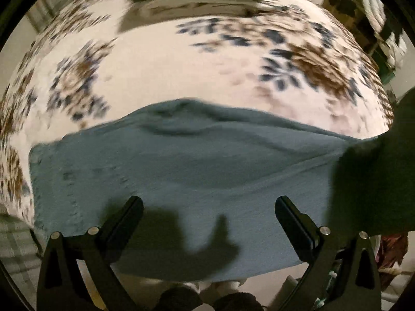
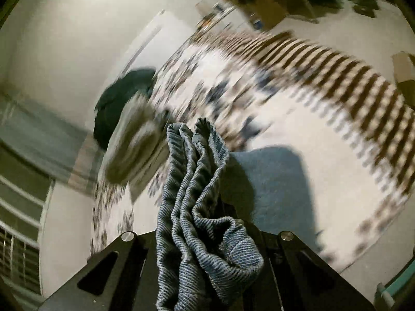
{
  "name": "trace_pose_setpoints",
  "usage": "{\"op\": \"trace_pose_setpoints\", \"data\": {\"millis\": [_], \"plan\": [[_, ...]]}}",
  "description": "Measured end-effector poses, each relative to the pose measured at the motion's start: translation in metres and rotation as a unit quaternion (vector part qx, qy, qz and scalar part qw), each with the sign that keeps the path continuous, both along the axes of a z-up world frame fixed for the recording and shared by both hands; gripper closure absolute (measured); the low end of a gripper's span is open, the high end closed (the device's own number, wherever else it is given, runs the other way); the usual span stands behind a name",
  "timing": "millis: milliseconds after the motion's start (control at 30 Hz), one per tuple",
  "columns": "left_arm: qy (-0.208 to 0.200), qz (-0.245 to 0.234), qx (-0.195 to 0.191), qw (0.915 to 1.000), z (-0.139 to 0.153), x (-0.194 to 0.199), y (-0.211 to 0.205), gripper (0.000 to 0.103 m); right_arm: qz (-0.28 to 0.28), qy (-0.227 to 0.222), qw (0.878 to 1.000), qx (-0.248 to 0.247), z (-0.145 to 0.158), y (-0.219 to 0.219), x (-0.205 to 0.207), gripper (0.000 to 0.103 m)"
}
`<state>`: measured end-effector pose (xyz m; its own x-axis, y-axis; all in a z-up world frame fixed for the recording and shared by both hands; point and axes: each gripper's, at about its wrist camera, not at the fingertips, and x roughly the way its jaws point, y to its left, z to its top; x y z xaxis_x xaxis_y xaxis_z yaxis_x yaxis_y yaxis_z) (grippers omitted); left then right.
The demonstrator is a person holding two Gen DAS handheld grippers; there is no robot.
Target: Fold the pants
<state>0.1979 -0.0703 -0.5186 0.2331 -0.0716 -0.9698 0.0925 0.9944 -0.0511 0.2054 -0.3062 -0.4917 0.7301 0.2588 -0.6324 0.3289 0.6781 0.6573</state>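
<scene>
Blue-grey knit pants (image 1: 181, 171) lie flat across the bed (image 1: 168, 72) near its closest edge, long axis crosswise, directly ahead of the left gripper (image 1: 207, 207), spread wide and empty; from the right wrist, the right gripper (image 2: 207, 238) clamps a bunched end lifted off the bed

1. Your light is dim and comes from above: the left tool (image 1: 208, 207) throws a hard shadow on the pants (image 1: 181, 160).
2. Motion blur smears the floral bedspread (image 1: 160, 59) in both views.
3. Fisheye bends the edges, which have dark corners.
</scene>
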Motion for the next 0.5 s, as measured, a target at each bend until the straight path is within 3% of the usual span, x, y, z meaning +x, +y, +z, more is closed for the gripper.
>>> {"op": "trace_pose_setpoints", "data": {"millis": [267, 500], "plan": [[0.024, 0.073, 0.021, 0.9968, -0.008, -0.034, 0.126, 0.000, 0.101, 0.049, 0.993, -0.025, -0.067, 0.159, 0.031, 0.096], [0.054, 0.141, 0.039, 0.9878, -0.028, -0.066, 0.216, 0.000, 0.188, 0.101, 0.973, -0.089, -0.133, 0.281, 0.034, 0.095]]}}
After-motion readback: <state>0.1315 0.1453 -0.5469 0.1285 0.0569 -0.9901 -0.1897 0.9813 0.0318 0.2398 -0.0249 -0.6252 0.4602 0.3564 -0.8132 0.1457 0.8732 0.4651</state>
